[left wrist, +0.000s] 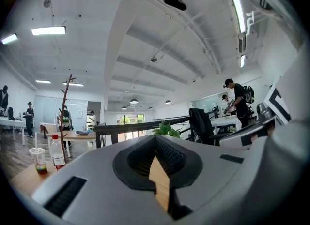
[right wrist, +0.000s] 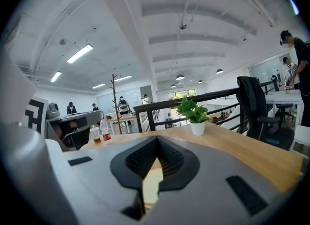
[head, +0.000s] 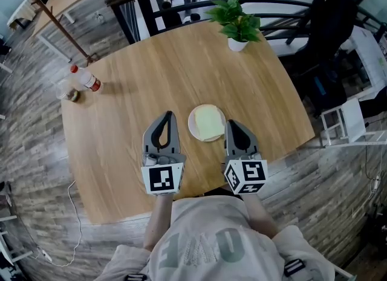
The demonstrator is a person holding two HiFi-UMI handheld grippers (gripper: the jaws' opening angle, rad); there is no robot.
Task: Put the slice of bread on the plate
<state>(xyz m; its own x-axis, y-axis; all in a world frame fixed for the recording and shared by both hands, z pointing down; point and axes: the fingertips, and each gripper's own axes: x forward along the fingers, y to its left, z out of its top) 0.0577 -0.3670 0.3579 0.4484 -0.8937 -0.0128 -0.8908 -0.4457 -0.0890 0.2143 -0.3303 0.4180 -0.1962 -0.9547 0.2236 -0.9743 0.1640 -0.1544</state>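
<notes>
At the near edge of the round wooden table, both forearms reach forward side by side from the person's pale top. The hands themselves are hidden under the marker cubes. The left tool lies about level and points straight away from the person. Its own view shows the jaws pressed together at the tip with nothing between them, only a strip of table wood showing through the slot behind. The right tool dips slightly toward the table, and its jaws are likewise closed and empty.

The slice of bread lies flat on the white plate, in the middle of the table between the two tool tips and closer to the right one. It is nearly square, with its slightly longer side running near to far and leaning a little to the right. The right tool's tip is just beside the plate's right rim (whether it touches cannot be made out).

Through the slot in the right tool's view there is a pale patch, too blurred to name. On the far side stands a potted plant. At the far left edge are a bottle and a cup, close together.
</notes>
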